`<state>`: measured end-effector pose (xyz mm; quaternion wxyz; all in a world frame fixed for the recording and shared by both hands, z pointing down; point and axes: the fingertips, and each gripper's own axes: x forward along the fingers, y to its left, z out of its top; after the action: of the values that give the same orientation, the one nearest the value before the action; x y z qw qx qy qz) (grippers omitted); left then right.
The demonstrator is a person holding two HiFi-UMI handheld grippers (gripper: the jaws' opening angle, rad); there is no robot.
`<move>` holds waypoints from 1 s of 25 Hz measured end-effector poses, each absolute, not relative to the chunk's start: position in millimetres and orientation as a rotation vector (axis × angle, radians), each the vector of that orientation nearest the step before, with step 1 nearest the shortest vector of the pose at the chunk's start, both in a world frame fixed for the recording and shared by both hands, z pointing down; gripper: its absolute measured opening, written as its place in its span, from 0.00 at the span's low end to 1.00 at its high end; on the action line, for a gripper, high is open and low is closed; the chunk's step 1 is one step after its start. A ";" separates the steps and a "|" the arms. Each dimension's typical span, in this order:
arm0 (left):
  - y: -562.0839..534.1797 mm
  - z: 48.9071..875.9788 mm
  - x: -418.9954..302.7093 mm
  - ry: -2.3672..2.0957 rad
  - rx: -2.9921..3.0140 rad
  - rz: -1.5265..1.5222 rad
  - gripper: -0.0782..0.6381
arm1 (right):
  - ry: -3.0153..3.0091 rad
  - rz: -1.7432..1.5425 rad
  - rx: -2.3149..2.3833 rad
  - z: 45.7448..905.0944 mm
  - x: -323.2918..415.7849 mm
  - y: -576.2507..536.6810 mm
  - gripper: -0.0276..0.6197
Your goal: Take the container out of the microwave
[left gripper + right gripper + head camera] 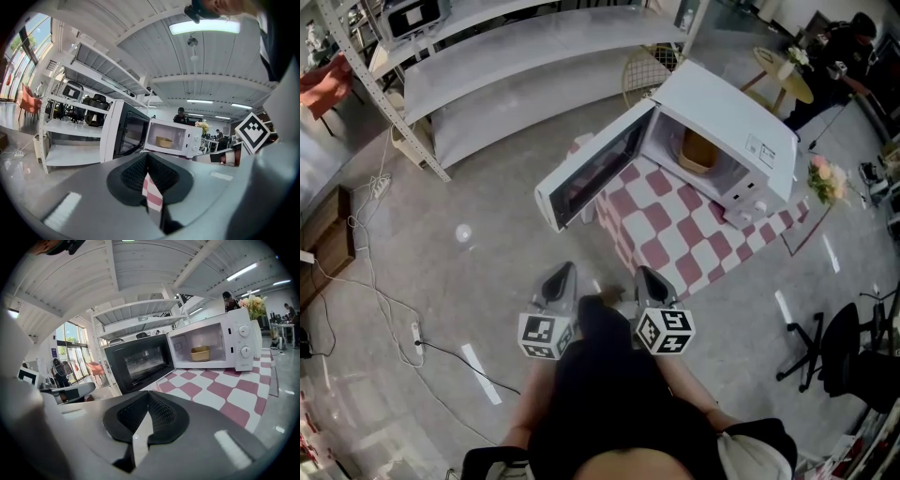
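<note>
**Head view:** The microwave (741, 122) stands in the upper right on a red-and-white checked tabletop (675, 234). Its door (595, 173) is swung wide open toward the left. The container (697, 152), tan and round, sits inside the cavity. The left gripper (562, 274) and right gripper (647, 277) are side by side at lower centre, above the grey floor (441, 281). They are well apart from the microwave and point toward it. A white shelf (534, 47) runs across the top.

**Left gripper view:** The left gripper (146, 155) has its jaws pressed together with nothing between them. Beyond the tips, right of centre, is the microwave (180, 138), with the door (124, 133) open at its left. The container (164, 141) rests on the cavity floor. The shelf (70, 112) stands at the left.

**Right gripper view:** The right gripper (149, 394) also has its jaws closed together and empty. The microwave (234, 343) is at the upper right on the tabletop (211, 394), with the door (140, 363) open at centre. The container (200, 353) is inside, well apart from the tips.
</note>
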<state>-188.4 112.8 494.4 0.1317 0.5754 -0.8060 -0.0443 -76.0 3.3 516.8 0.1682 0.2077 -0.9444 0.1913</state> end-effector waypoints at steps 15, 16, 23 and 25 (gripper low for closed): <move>53.5 500.0 -191.6 -2.234 1.775 -0.101 0.12 | -2.658 0.577 0.698 520.0 -78.8 -42.2 0.04; 48.9 500.9 -192.4 -2.227 1.782 -0.095 0.12 | -2.655 0.580 0.709 520.4 -78.6 -45.6 0.05; 15.1 504.5 -193.3 -2.152 1.855 -0.085 0.12 | -2.628 0.598 0.802 521.5 -73.2 -69.2 0.05; 5.4 504.7 -194.0 -2.127 1.878 -0.077 0.12 | -2.618 0.606 0.828 522.5 -72.1 -75.1 0.05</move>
<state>-194.0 5.4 504.7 0.1511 0.6540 -0.7407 -0.0268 -72.1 -75.1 522.5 0.1641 0.2903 -0.9184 0.2127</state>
